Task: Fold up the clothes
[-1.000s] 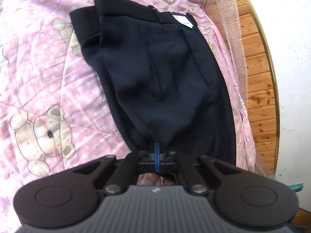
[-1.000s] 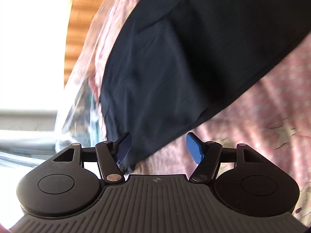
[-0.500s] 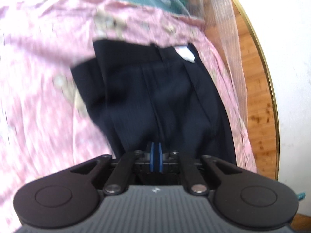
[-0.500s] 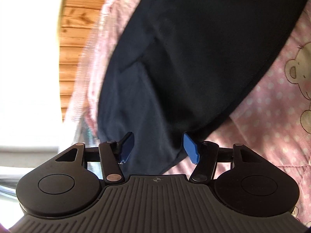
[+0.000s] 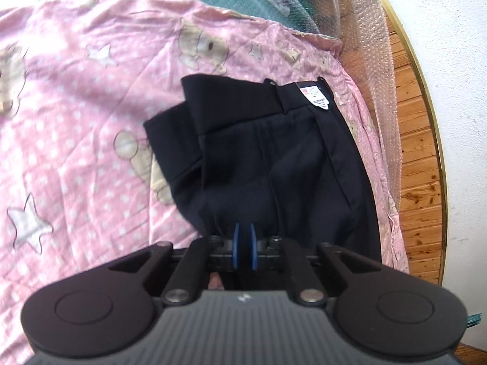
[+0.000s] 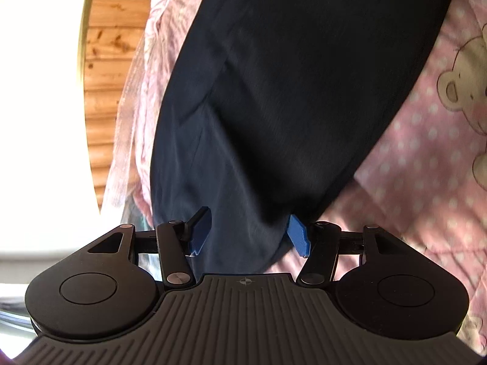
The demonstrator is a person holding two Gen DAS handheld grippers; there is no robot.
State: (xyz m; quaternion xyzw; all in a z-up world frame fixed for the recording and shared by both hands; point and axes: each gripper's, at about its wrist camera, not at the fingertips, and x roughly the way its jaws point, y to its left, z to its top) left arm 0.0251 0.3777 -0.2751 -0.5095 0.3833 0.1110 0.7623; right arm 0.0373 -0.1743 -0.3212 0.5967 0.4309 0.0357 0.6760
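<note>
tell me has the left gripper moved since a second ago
Yes. The left gripper has pulled back from the trousers: their white tag sits lower, with more pink blanket showing.

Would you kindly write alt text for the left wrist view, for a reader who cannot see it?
Folded dark navy trousers with a white waistband tag lie on a pink teddy-bear blanket. The left tongs, blue pads nearly together, sit at the trousers' near edge; whether they pinch cloth is unclear.

Left gripper (image 5: 243, 251): blue fingers nearly together, possibly pinching cloth.
Right gripper (image 6: 248, 232): fingers spread wide.
</note>
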